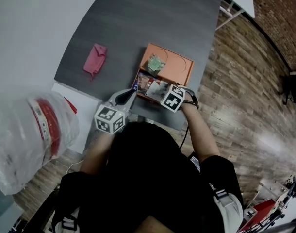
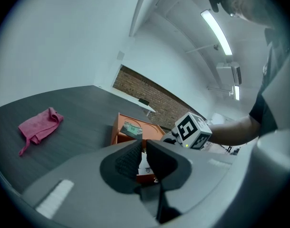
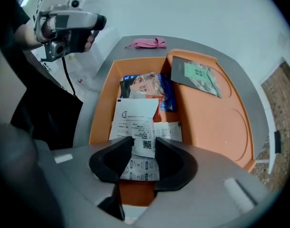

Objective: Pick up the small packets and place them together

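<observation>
1. Right gripper (image 3: 144, 148) pointed almost straight down into the near-left compartment of the orange tray (image 3: 211, 127). Its fingers were apart w/ a white packet (image 3: 145, 140) sitting between them. The pads didn't look like they were pressing on it, so we'd call it let go.
2. Left gripper (image 2: 144, 148) hung off to the side above the table (image 1: 138, 18). Its fingers were nearly together w/ nothing in the slit, so it wasn't steadying the tray.
3. The rest of the pile, the blue and red packets (image 3: 147, 87), was in that same compartment toward its far edge. One green packet (image 3: 197, 77) lay apart by the tray's far edge, in the flat section.
4. Risk #1, imo: the white packet looked loosely perched on the stack. If it clung to a pad when the gripper lifted, it could get dragged up and flop over the compartment wall.
5. Risk #2: the green one was thin and flat on smooth plastic. A pinch from above could just skid it toward the rim or off onto the table.
6. Risk #3: the tray sat near the table's right edge w/ nothing bracing it, so a push while chasing that packet could shove the whole tray.
7. The pink cloth (image 3: 146, 43) was well away near the table's far edge, prob no issue.
</observation>
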